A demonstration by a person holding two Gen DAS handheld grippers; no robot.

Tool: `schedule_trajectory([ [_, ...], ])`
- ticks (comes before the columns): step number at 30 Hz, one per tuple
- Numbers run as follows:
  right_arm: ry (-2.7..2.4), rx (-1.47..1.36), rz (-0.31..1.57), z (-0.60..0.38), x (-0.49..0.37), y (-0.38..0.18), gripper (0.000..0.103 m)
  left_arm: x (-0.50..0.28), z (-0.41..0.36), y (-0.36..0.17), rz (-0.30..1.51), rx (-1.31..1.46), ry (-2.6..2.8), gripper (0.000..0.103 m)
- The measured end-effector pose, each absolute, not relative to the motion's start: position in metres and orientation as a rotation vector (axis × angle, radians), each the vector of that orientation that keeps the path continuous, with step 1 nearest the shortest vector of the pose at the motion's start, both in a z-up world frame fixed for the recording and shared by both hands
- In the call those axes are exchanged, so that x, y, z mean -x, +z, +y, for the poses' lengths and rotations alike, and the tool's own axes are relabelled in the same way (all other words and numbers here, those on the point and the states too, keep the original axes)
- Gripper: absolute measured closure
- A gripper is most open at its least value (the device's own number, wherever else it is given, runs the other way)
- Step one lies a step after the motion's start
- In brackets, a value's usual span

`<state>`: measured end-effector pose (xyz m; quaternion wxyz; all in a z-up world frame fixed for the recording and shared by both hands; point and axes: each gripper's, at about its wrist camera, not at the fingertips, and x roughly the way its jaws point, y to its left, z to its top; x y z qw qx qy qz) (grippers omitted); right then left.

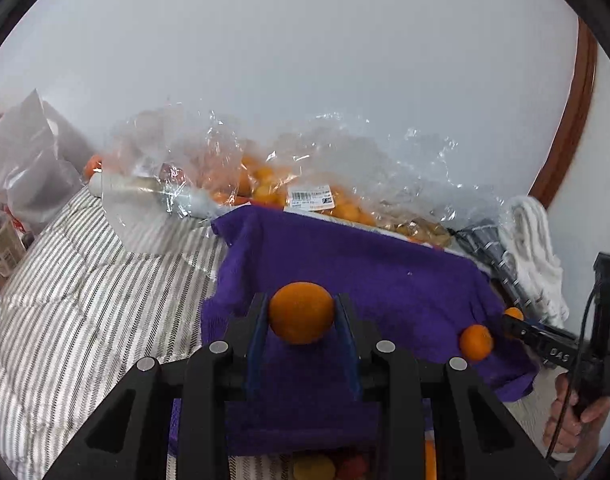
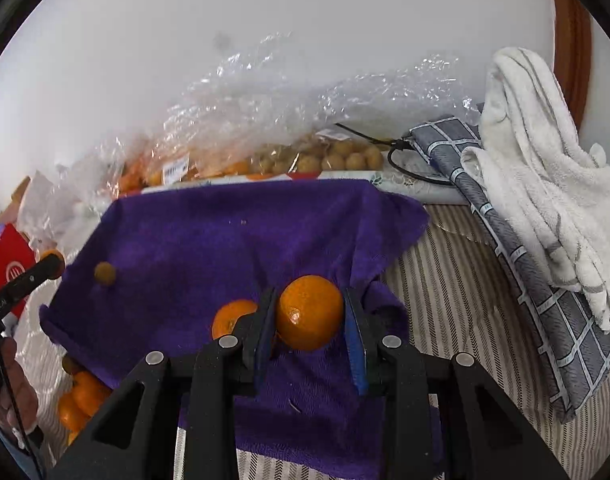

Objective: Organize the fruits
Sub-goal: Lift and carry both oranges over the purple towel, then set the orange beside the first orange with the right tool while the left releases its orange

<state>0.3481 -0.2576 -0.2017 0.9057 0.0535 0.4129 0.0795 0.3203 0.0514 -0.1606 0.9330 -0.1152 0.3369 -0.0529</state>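
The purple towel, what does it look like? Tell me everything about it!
The purple towel is a deep violet cloth, fuzzy like terry. It lies spread out and rumpled over a striped bedcover, with its far edge lifted over something underneath and its corners flopping down. A loose orange and a small brownish fruit sit on it. Both grippers hang above it, each holding an orange in its jaws. Clear bags of fruit lie just behind it.

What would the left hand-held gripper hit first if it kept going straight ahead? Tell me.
Probably the purple towel. The left hand-held gripper is shut on an orange and points down at the cloth; beyond it lie the clear fruit bags. Depth is unclear.
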Motion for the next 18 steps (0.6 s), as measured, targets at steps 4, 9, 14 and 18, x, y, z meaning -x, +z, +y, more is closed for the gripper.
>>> schedule_trajectory([
  [4, 0.169, -0.052, 0.893, -0.248, -0.349, -0.211, 0.071, -0.322, 0.052, -0.163, 0.698, 0.218, -0.092, 0.071],
  [9, 0.153, -0.034, 0.911, -0.248, -0.350, -0.217, 0.071, -0.327, 0.052, -0.169, 0.739, 0.214, -0.088, 0.071],
  [14, 0.166, -0.052, 0.932, -0.251, -0.349, -0.220, 0.071, -0.330, 0.041, -0.179, 0.780, 0.160, -0.084, 0.071],
  [18, 0.164, -0.046, 0.936, -0.250, -0.350, -0.220, 0.071, -0.330, 0.033, -0.182, 0.796, 0.125, -0.092, 0.071],
])
